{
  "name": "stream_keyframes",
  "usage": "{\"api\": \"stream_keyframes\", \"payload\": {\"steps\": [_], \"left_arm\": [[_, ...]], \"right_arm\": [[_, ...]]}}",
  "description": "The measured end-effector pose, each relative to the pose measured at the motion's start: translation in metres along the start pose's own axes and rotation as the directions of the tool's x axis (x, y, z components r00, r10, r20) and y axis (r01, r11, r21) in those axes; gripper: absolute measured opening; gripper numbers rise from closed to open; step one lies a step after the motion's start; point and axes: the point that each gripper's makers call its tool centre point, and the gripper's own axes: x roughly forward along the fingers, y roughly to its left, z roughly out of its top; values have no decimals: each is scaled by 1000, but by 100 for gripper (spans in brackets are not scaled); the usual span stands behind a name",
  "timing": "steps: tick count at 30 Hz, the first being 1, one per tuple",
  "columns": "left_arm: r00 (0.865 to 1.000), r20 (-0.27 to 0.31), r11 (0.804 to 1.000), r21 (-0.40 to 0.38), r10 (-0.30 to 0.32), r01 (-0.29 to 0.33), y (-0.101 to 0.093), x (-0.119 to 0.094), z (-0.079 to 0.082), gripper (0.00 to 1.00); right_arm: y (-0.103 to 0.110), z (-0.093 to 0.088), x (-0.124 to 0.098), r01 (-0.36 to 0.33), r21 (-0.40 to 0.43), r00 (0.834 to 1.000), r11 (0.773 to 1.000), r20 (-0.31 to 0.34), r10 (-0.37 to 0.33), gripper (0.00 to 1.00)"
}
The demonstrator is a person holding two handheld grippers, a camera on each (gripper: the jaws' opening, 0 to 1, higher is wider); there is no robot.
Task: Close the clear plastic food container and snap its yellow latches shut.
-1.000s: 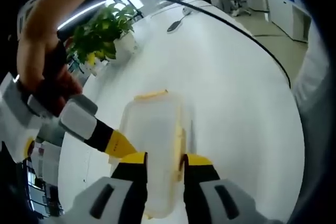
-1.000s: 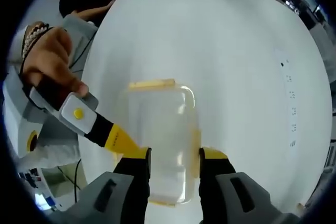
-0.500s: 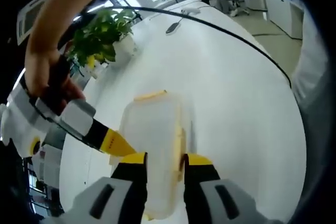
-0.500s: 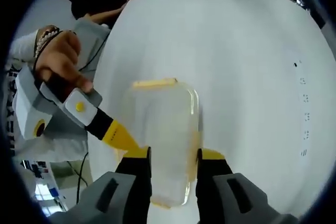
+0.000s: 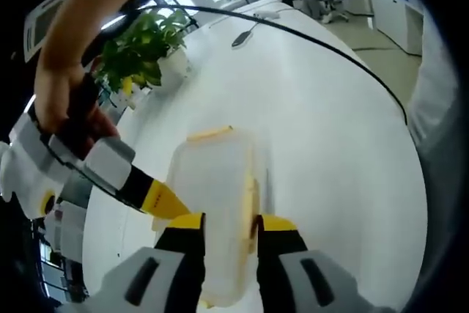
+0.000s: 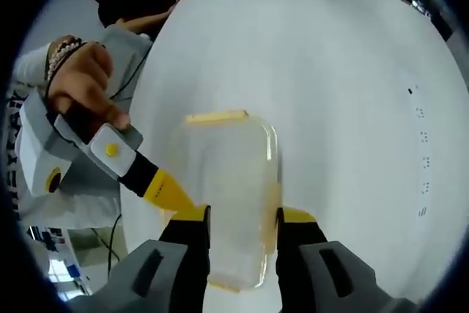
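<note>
While the clear plastic container (image 5: pixel 216 203) lies lid-down-flat on the white table (image 5: pixel 330 130), well in from its curved edge, the left gripper (image 5: pixel 229 231) has its yellow-tipped jaws clamped across the container's near end. In the right gripper view the right gripper (image 6: pixel 238 226) likewise grips the container (image 6: pixel 231 188) from both long sides. One yellow latch (image 6: pixel 214 116) sits at the far end. A potted plant (image 5: pixel 143 49) stands near the table's far edge.
</note>
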Motion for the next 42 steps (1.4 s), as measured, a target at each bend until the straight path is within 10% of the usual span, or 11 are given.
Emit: {"api": "stream_keyframes", "payload": {"steps": [16, 25, 34, 42], "left_arm": [[999, -38, 999, 4, -35, 35, -1, -1, 2, 21], [997, -60, 999, -2, -48, 48, -2, -1, 2, 21], [997, -70, 999, 23, -32, 34, -1, 1, 1, 21], [998, -60, 1000, 9, -22, 23, 1, 0, 0, 21]], "right_arm": [[5, 3, 0, 177, -17, 984, 984, -22, -178, 32], [9, -2, -3, 331, -29, 942, 943, -43, -332, 24], [5, -3, -2, 362, 48, 930, 931, 54, -364, 18], [6, -3, -5, 394, 229, 869, 890, 223, -442, 15]]}}
